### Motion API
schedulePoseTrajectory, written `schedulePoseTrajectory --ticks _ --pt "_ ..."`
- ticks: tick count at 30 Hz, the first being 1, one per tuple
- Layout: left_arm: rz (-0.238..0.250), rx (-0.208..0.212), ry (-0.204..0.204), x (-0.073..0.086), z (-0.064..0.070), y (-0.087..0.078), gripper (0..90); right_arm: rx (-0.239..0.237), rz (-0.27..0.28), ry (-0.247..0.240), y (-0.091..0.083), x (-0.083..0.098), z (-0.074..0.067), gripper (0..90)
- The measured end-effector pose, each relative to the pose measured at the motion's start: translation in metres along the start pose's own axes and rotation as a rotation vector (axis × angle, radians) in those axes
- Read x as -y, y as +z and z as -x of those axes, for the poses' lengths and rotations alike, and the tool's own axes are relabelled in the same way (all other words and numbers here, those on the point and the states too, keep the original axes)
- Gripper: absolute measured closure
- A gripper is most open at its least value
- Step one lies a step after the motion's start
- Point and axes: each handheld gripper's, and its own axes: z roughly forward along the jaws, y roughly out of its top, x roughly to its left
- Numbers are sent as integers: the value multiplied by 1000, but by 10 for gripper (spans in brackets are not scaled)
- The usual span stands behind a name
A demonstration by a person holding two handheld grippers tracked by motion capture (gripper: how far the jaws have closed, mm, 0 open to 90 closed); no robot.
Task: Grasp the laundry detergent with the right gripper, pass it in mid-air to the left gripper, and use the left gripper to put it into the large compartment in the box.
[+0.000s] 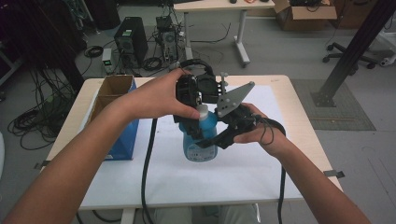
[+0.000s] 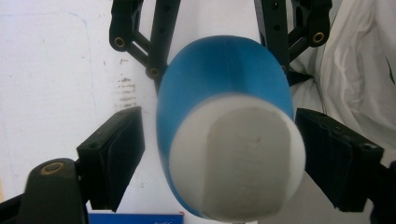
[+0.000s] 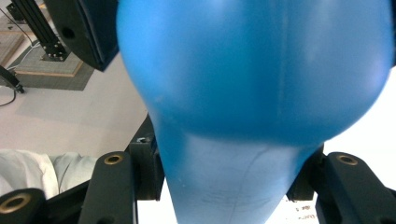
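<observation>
The blue bottle (image 1: 201, 137) with its white cap (image 1: 202, 111) is held upright above the middle of the white-topped table (image 1: 243, 177), with open surface on every side and a cardboard box (image 1: 112, 100) well off at the left edge. The right claw (image 1: 215, 136) clamps its body; the left claw (image 1: 196, 119) straddles the cap, pads (image 2: 114, 154) not yet pressing.

Worktop (image 1: 280, 88): pale wood, white mat (image 1: 224, 177) over most of it. Open cardboard box (image 1: 114, 86) with blue side at its left edge. Beyond, on the floor: computer tower (image 1: 130, 39), tangled cables (image 1: 32, 121), second table (image 1: 219, 5), office-chair base (image 1: 348, 58).
</observation>
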Motion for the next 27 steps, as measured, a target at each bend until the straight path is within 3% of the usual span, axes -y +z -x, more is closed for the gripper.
schedulePoseTrajectory --ticks 8,16,24,27 --pt "0 4 11 -1 0 1 253 2 -3 2 1 1 0 438" --pt "-4 6 9 -1 0 4 258 4 -3 5 1 1 0 438" --pt "6 5 16 -1 0 4 367 1 -1 -2 2 2 1 437" --pt "11 2 16 -1 0 5 370 -3 0 0 2 2 1 437"
